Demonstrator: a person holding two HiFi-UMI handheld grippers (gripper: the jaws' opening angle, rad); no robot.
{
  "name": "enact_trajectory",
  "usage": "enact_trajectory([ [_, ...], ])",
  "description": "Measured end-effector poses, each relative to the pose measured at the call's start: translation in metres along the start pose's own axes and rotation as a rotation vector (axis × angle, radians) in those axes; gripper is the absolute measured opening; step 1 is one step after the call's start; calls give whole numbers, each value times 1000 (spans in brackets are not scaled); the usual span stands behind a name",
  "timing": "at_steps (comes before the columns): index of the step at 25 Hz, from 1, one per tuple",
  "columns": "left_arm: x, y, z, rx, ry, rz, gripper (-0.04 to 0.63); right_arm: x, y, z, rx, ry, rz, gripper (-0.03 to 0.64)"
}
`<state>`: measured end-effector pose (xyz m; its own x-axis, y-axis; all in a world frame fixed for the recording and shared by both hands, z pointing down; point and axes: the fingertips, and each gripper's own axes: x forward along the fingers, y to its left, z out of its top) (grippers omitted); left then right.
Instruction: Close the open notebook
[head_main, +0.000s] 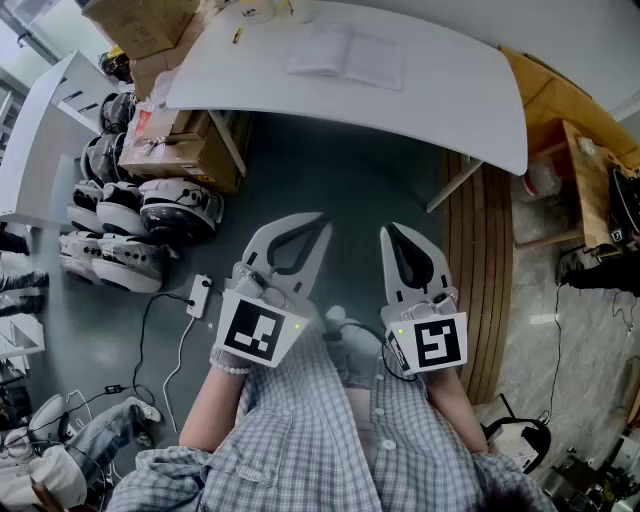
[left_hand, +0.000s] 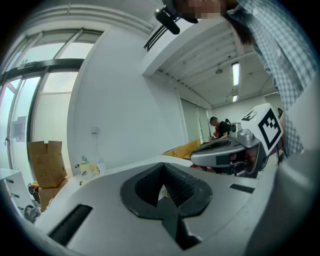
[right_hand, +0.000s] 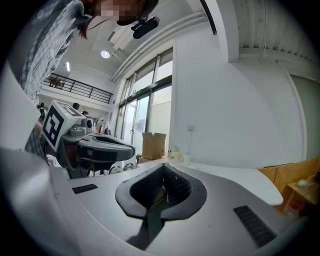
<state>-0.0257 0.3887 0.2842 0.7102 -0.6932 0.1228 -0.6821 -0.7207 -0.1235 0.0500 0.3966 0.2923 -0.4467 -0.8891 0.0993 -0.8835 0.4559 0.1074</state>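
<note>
The open notebook (head_main: 345, 55) lies flat, pages up, on the white table (head_main: 450, 110) at the top of the head view. Both grippers are held close to the person's body over the grey floor, well short of the table and pointing toward it. My left gripper (head_main: 322, 218) is shut with nothing in it; in its own view the dark pads (left_hand: 175, 187) meet at the tip. My right gripper (head_main: 388, 232) is shut and empty too, a little to the right of the left one. Each gripper sees the other alongside: the right gripper (left_hand: 235, 150) and the left gripper (right_hand: 87, 145).
Cardboard boxes (head_main: 175, 150) are stacked by the table's left end, with another box (head_main: 150, 25) on top. A row of black and white helmets (head_main: 130, 215) and a power strip (head_main: 198, 296) with cables lie on the floor at left. Wooden planking (head_main: 480, 250) runs along the right.
</note>
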Motion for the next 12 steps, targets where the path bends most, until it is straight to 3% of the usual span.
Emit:
enact_trajectory([
  [12,6,-9,1,-6,2,-1,6,-6,-1,-1,-24,13,12,18],
])
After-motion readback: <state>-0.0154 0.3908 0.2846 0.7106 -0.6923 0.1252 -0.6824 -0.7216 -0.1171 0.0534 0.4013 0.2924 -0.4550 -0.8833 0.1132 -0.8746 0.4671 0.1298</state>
